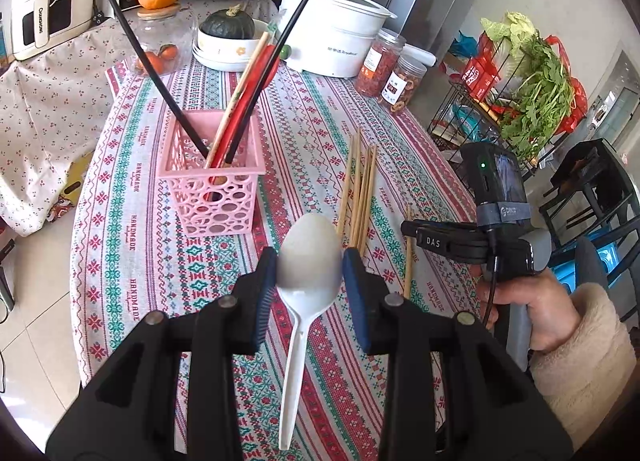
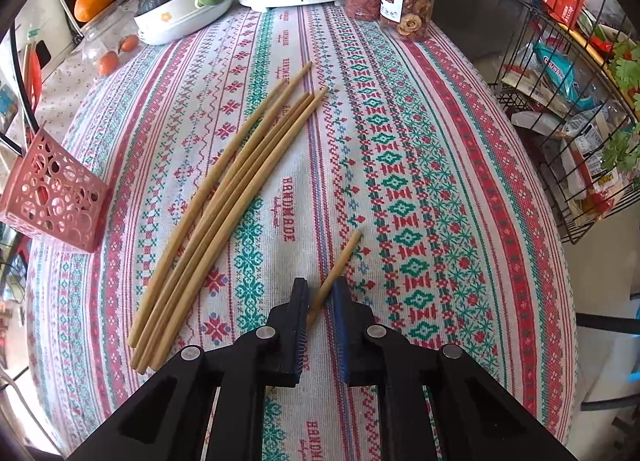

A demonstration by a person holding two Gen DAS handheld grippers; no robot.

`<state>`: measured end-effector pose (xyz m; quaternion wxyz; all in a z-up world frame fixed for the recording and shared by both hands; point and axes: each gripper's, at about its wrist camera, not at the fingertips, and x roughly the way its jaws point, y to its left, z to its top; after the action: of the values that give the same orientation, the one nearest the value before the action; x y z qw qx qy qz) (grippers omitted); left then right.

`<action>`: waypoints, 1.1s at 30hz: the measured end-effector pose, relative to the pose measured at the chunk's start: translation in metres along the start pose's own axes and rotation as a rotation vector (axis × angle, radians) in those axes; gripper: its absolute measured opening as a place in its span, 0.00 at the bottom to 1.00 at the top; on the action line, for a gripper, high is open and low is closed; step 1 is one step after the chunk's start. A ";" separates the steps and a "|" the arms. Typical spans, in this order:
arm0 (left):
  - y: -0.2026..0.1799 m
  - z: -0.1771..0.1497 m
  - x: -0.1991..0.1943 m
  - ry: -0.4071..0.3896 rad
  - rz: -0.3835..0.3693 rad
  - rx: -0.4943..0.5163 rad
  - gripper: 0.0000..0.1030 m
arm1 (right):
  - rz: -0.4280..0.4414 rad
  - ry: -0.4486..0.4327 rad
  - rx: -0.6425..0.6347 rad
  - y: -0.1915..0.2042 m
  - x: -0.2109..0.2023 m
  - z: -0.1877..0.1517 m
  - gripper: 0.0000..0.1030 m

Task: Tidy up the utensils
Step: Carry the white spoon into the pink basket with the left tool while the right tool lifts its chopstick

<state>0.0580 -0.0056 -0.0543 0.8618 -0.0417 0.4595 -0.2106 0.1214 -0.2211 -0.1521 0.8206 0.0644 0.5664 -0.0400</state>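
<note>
The left gripper point(image 1: 309, 267) grips the spoon point(image 1: 308, 261) by its bowl, handle hanging toward the camera; the basket point(image 1: 212, 173) lies ahead-left. The right gripper point(image 2: 320, 293) pinches one chopstick point(image 2: 336, 273).

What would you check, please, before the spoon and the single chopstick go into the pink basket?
1. Left gripper shut on the white spoon by its bowl: ok.
2. Right gripper closed around the single chopstick: ok; firmness cannot tell.
3. Pink basket upright on the tablecloth: ok.
4. Room in the basket among the black and red chopsticks: ok.
5. Loose bamboo chopsticks clear of the right gripper: ok.
</note>
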 end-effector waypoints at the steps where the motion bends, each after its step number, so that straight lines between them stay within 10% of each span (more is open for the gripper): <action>1: 0.001 0.001 -0.001 -0.009 0.002 -0.005 0.35 | 0.003 -0.007 -0.006 0.002 0.000 0.002 0.10; 23: 0.013 0.020 -0.040 -0.236 -0.017 -0.036 0.35 | 0.292 -0.285 0.040 -0.009 -0.099 0.018 0.05; 33: 0.015 0.046 -0.066 -0.629 -0.023 -0.006 0.35 | 0.332 -0.538 -0.071 0.012 -0.168 0.005 0.05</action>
<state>0.0681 0.0283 0.0192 0.9591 -0.1126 0.1706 -0.1958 0.0682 -0.2113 0.0073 0.9381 0.1146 0.3117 0.0987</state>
